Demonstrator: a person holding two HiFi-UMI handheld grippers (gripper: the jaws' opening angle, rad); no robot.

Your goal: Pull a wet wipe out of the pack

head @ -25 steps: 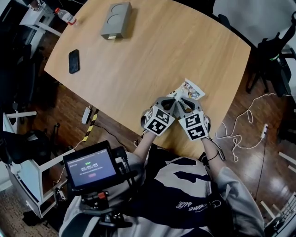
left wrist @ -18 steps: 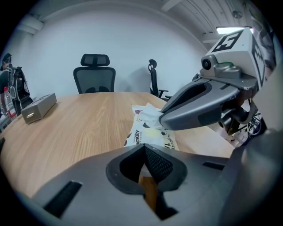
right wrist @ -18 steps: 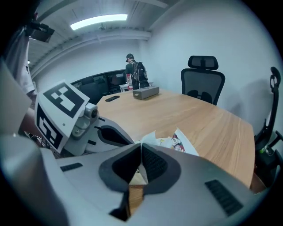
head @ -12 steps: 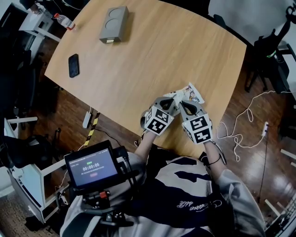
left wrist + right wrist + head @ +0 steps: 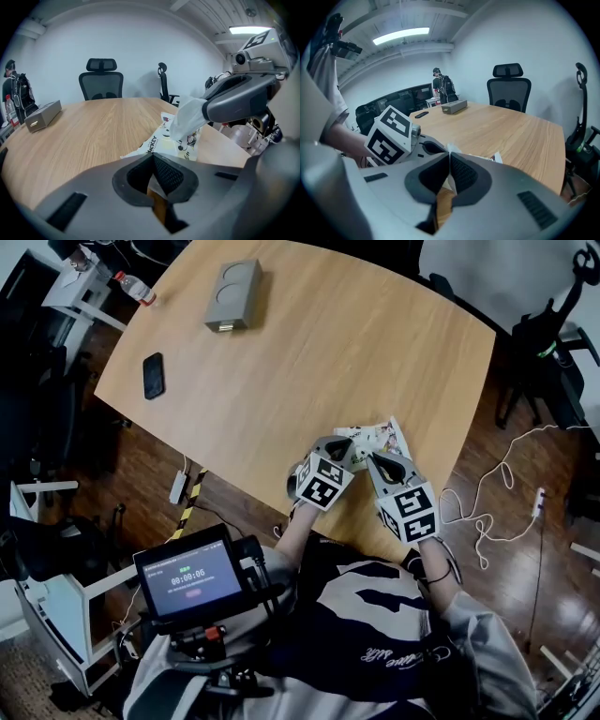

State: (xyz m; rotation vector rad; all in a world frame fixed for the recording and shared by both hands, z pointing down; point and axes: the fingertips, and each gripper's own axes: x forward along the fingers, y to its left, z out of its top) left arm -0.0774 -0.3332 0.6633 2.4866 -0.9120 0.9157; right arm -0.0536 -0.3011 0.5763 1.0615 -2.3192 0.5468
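Wooden table, left gripper clamping pack, right gripper just closed on wet wipe, now raised

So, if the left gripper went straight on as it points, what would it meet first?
Probably the wipe pack, whose near edge its shut jaws seem to pinch.

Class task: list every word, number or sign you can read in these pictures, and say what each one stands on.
"MICKEY": on the pack.
"00:00:06": on the screen; its smaller lines are too small to read.
Script on the shirt: too blurred to read.
Square markers, no words: on the left cube and right cube.
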